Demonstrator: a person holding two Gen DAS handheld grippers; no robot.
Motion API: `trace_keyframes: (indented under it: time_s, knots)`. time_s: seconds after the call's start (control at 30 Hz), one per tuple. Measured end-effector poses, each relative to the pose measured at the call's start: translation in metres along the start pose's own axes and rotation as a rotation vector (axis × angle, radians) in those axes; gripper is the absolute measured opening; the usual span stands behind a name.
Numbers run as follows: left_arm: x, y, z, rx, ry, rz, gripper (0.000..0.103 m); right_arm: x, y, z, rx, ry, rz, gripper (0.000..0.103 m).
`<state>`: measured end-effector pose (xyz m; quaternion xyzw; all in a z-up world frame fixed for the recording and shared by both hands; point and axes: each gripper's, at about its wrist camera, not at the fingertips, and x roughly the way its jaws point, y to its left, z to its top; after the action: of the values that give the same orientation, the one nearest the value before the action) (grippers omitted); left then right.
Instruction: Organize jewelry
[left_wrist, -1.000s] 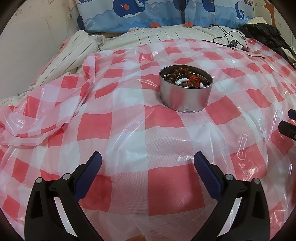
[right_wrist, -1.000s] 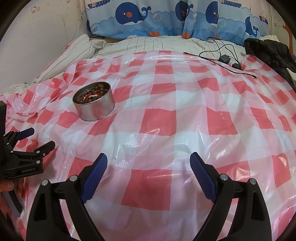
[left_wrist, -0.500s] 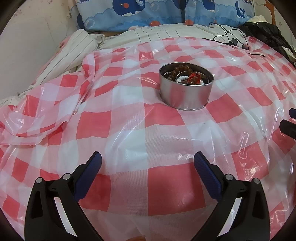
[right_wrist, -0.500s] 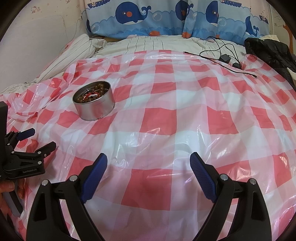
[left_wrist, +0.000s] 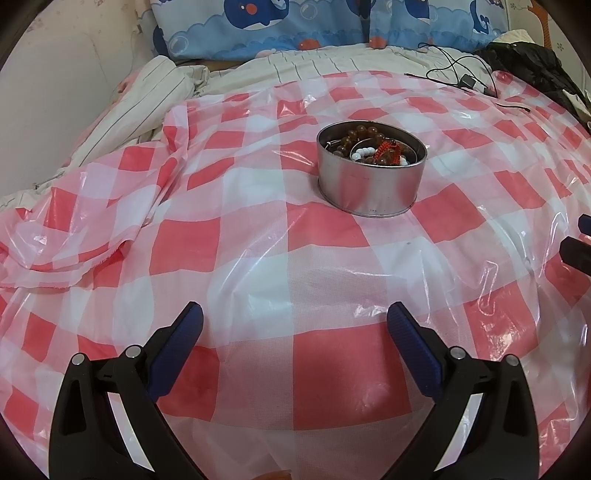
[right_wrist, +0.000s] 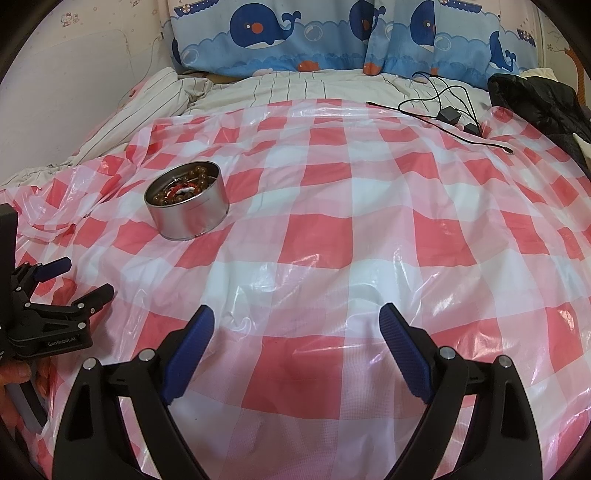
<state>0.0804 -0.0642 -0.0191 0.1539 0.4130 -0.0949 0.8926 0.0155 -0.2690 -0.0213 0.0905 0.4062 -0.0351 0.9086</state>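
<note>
A round silver tin (left_wrist: 370, 173) sits on the red-and-white checked plastic sheet (left_wrist: 258, 280). Brown bead bracelets, white beads and a red woven piece (left_wrist: 388, 150) lie inside it. In the right wrist view the same tin (right_wrist: 186, 206) stands far to the left. My left gripper (left_wrist: 294, 317) hovers open over the sheet, well short of the tin, with nothing between its fingers. My right gripper (right_wrist: 296, 320) is open too and holds nothing, off to the right of the tin. The left gripper (right_wrist: 74, 278) also shows at the left edge of the right wrist view, held by a hand.
Whale-print pillows (right_wrist: 295, 37) and a striped blanket (right_wrist: 288, 86) lie at the back. Black cables with a charger (right_wrist: 448, 114) rest at the back right beside a black jacket (right_wrist: 535, 99). The sheet is bunched in folds at the left (left_wrist: 74, 236). A wall stands on the left.
The left wrist view has shifted slightly, so the tin sits a touch lower and nearer. Both grippers stay open. The right gripper has barely moved.
</note>
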Motion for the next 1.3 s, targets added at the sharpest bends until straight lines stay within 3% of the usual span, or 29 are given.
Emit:
trace_keyframes:
  time_s: [1.3]
  knots:
    - [-0.0001,-0.0021,0.0001,0.001,0.003,0.002,0.096,-0.0006,0.0042,-0.0014,-0.004,-0.004,0.003,0.087]
